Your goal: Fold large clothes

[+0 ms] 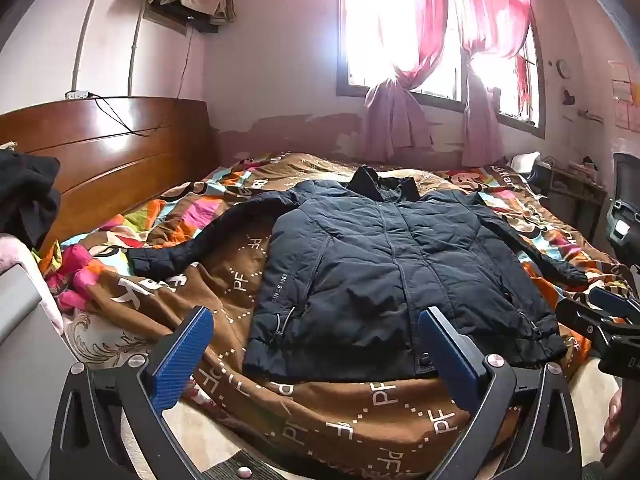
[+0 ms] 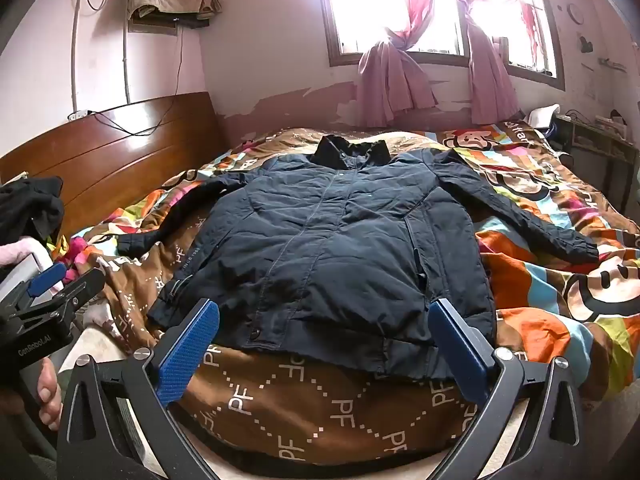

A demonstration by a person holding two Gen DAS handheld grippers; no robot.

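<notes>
Lying flat, front up, sleeves spread, a dark navy padded jacket (image 1: 384, 276) is seen on the patterned brown quilt (image 1: 360, 420). Near its hem, the left gripper (image 1: 316, 356) and right gripper (image 2: 324, 344) are held wide apart, gripping nothing.

Jacket (image 1: 384, 272) dark navy, small pale lettering near its hem; quilt (image 2: 320, 412) brown with white dotted diamonds and "PF", elsewhere orange, pink, blue and green patches with cartoon monkeys; gripper pads (image 1: 184, 360) blue on black frames; curtains (image 2: 400, 40) pink; headboard (image 1: 108, 156) reddish-brown
</notes>
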